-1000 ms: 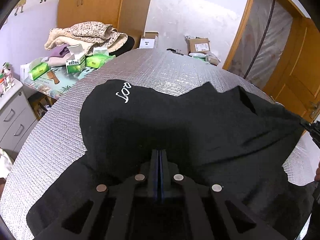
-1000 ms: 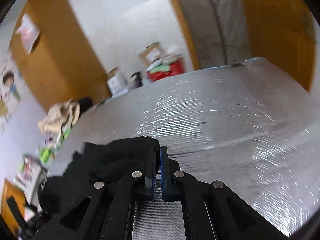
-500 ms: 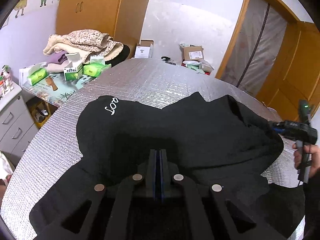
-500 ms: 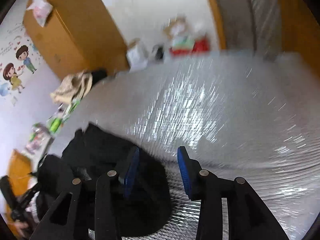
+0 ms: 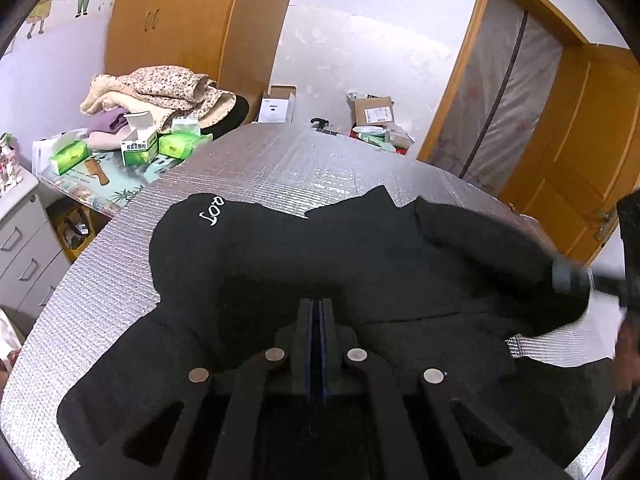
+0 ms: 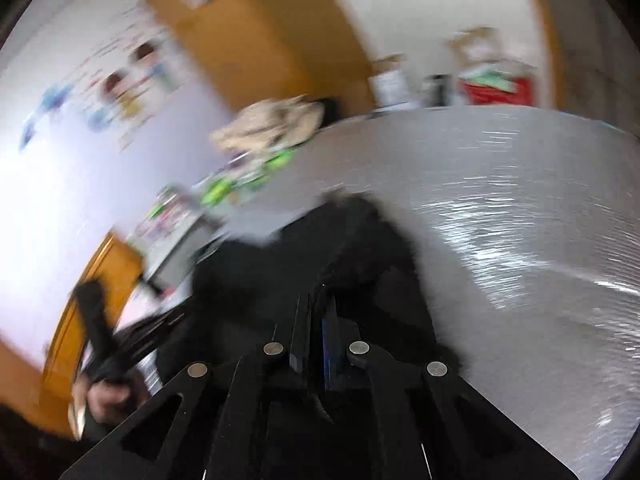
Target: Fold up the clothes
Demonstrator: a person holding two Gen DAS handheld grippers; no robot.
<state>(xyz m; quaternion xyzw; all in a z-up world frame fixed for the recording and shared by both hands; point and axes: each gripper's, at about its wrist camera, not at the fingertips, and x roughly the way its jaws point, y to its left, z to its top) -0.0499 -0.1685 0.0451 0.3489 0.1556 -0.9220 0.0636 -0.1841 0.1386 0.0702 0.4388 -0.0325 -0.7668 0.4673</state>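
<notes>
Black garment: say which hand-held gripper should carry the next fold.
Probably right: the right hand-held gripper is closing on the black garment at its free side edge; the left hand-held gripper sits shut mid-cloth.

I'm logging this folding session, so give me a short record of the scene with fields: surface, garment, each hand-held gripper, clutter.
surface: silver quilted table cover
garment: black garment, spread out, white lettering near its far left edge
left hand-held gripper: shut, over the black cloth
right hand-held gripper: jaws closing on a fold of the cloth; view blurred
clutter: green tissue packs and piled blankets at far left
</notes>
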